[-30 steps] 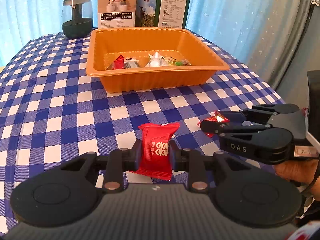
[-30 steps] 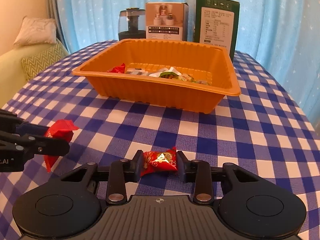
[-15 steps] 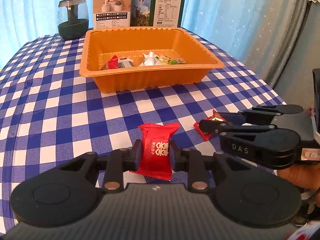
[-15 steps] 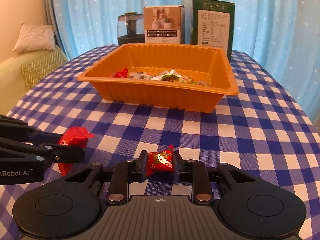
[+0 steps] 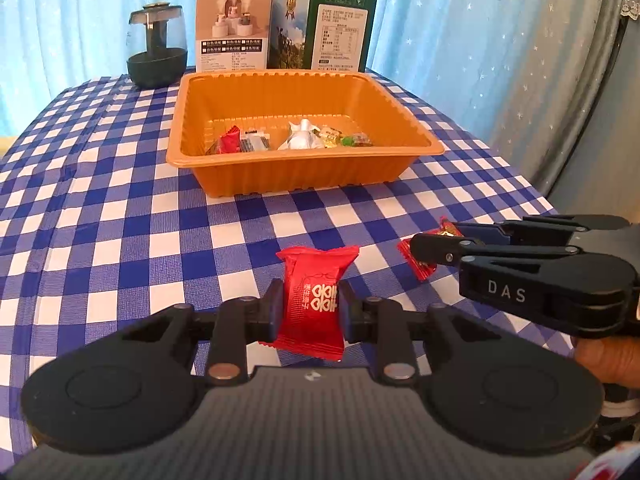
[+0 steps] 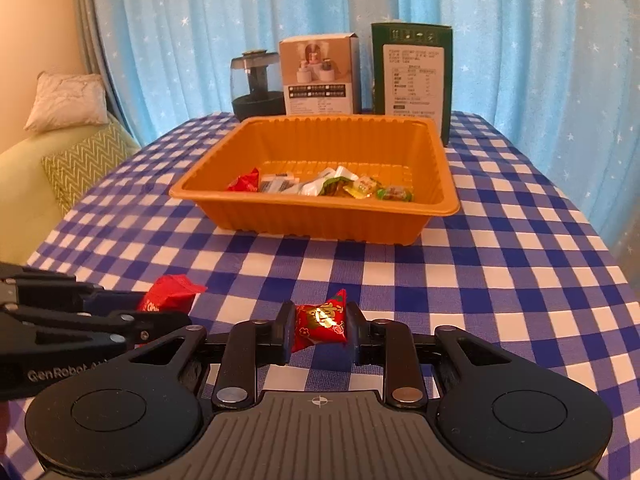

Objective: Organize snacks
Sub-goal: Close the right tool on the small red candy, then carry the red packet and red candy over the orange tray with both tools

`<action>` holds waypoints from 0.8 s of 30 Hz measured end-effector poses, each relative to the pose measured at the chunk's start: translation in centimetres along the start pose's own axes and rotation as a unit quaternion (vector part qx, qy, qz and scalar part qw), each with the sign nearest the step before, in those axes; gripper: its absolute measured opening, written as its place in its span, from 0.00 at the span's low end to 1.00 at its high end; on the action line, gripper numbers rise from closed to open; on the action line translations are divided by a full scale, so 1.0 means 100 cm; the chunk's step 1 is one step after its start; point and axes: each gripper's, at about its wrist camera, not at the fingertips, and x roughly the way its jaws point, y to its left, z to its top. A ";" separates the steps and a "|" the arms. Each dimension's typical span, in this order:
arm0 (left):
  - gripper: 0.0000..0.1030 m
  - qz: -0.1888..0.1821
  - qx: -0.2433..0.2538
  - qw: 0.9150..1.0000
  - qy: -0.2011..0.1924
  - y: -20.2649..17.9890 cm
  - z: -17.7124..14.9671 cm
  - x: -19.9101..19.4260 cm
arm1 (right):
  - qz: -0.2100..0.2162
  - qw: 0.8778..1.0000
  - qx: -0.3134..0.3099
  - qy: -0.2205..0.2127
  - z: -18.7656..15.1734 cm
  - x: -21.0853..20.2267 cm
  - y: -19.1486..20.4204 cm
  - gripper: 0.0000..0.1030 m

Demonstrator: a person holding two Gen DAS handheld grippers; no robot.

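My left gripper (image 5: 310, 305) is shut on a red snack packet (image 5: 314, 300) with white characters, held upright above the checked cloth. My right gripper (image 6: 320, 326) is shut on a small red candy with gold print (image 6: 322, 320), lifted off the table. In the left wrist view the right gripper (image 5: 418, 246) comes in from the right with the red candy (image 5: 418, 266) at its tip. In the right wrist view the left gripper (image 6: 160, 320) shows at the left with the red packet (image 6: 170, 292). An orange tray (image 5: 304, 176) ahead holds several wrapped snacks (image 5: 304, 140).
Behind the tray (image 6: 320, 220) stand a dark humidifier jar (image 5: 158, 54), a white box (image 5: 232, 32) and a green box (image 5: 340, 28). Blue star curtains hang behind. A sofa with cushions (image 6: 68, 148) lies left of the table. A hand (image 5: 604, 356) holds the right gripper.
My right gripper has pinched tighter on the candy and lifted it off the cloth. Both views have risen slightly, showing more of the tray's inside. The left gripper keeps its packet.
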 end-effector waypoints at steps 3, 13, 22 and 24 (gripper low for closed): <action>0.24 0.002 -0.005 1.000 -0.005 -0.007 0.002 -0.011 | 0.002 1.000 0.008 0.000 0.001 -0.009 -0.001 0.26; 0.24 0.016 -0.029 0.999 -0.023 -0.027 0.010 -0.056 | -0.008 1.000 0.029 -0.002 0.003 -0.055 -0.005 0.26; 0.24 0.032 -0.057 0.998 -0.026 -0.034 0.010 -0.087 | -0.014 0.999 0.031 -0.007 0.010 -0.096 -0.002 0.26; 0.24 0.038 -0.058 0.997 -0.026 -0.034 0.010 -0.092 | -0.014 0.999 0.030 -0.008 0.012 -0.101 -0.001 0.26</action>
